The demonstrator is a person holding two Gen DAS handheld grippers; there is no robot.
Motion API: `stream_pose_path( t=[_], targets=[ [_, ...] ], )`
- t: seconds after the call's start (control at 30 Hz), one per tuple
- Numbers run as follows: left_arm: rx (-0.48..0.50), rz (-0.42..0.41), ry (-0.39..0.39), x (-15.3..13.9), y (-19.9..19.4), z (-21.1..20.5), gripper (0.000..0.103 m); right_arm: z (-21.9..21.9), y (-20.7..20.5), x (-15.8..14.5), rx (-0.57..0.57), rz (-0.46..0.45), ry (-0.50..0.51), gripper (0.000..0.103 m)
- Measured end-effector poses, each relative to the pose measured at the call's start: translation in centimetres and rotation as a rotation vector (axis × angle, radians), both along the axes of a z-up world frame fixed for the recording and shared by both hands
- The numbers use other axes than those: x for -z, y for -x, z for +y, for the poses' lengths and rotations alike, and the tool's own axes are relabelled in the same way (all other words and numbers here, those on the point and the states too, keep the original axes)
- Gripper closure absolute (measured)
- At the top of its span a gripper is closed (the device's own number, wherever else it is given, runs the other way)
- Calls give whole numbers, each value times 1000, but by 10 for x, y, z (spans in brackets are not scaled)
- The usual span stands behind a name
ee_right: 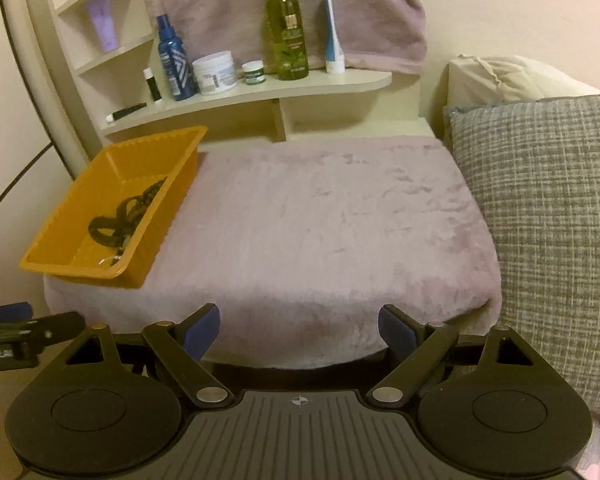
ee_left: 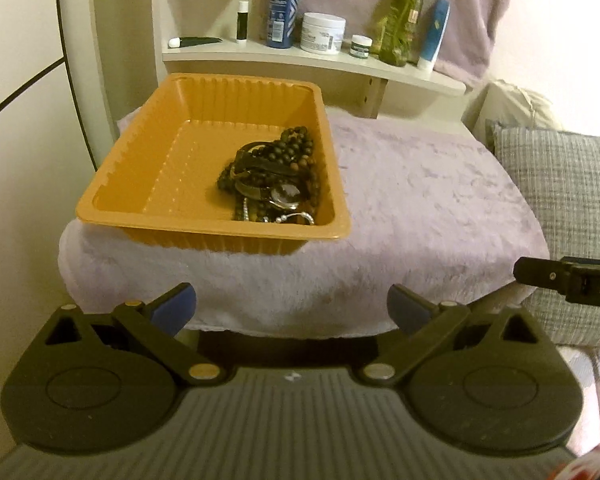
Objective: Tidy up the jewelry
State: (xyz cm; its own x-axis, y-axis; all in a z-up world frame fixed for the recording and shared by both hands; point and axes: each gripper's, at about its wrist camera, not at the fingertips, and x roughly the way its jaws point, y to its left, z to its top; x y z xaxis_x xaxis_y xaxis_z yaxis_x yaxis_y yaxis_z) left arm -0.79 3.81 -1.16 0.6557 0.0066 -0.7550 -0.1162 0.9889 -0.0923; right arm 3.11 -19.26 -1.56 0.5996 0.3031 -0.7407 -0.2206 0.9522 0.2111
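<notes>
An orange plastic tray [ee_left: 148, 152] sits on the left part of a lilac fluffy blanket [ee_left: 420, 200]. In its near right corner lies a heap of jewelry [ee_left: 276, 180]: dark bead strands, a strap, a watch and silvery pieces. My left gripper [ee_left: 292, 308] hangs open in front of the blanket's near edge, nothing between its blue pads. In the right wrist view the tray [ee_right: 80, 200] is at the far left with the jewelry [ee_right: 124, 220] inside. My right gripper [ee_right: 299, 330] is open too, empty, short of the blanket [ee_right: 332, 220].
A curved shelf [ee_left: 260, 54] behind the blanket holds a blue bottle [ee_left: 282, 8], a white jar [ee_left: 323, 33], a green spray bottle [ee_left: 400, 20] and small tubes. A grey woven pillow [ee_right: 548, 220] borders the blanket on the right. The other gripper's tip [ee_left: 572, 280] pokes in at right.
</notes>
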Motion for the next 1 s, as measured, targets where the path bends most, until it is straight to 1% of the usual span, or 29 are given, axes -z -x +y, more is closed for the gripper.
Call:
stream_pose_path(
  t=[0.13, 0.3, 0.4, 0.53, 1.0],
  targets=[
    [6, -1, -26, -5, 1, -7, 2, 8, 9, -2, -21, -4, -2, 17],
    [38, -11, -68, -9, 5, -21, 2, 17, 18, -4, -62, -13, 2, 17],
    [45, -18, -84, -10, 6, -26, 2, 16, 19, -4, -58, -15, 5, 17],
    [33, -17, -78, -10, 6, -25, 2, 13, 20, -4, -44, -15, 8, 17],
    [17, -29, -69, -10, 9, -22, 2, 15, 22, -3, -57, -15, 16, 17]
  ],
)
